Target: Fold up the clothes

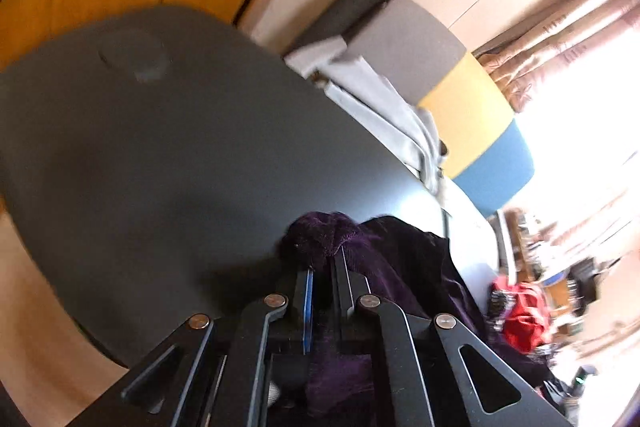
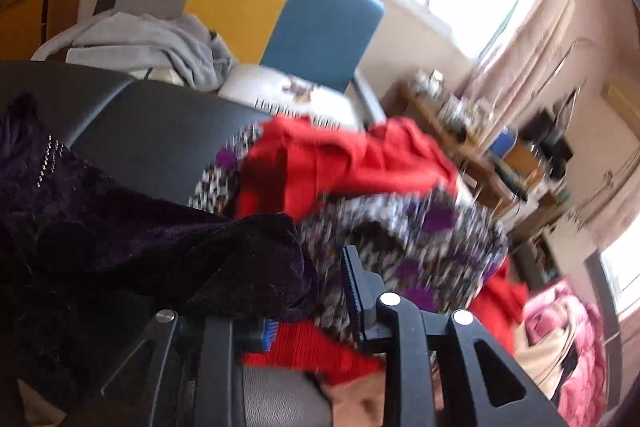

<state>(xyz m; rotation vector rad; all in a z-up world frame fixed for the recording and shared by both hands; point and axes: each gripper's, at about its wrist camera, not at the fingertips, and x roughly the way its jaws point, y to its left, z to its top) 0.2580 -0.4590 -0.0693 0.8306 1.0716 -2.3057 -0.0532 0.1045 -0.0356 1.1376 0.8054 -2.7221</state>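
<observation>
Pinching the purple velvet garment (image 1: 344,239) between its pressed fingers, the left tool (image 1: 322,267) holds it over the dark worktop (image 1: 160,147), cloth trailing rightward to the right tool (image 2: 308,291), whose fingers seem, through blur, spread.

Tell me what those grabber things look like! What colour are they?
Both are black. The left gripper has flat black linkage bars with triangular cut-outs, joined by round coppery rivets, and a thin blue strip along one finger. The right gripper has the same black bars, but its rivets look shiny white or silver, one finger has a ridged edge, and there is a small blue ridged pad. No cables or sleeves show.
</observation>
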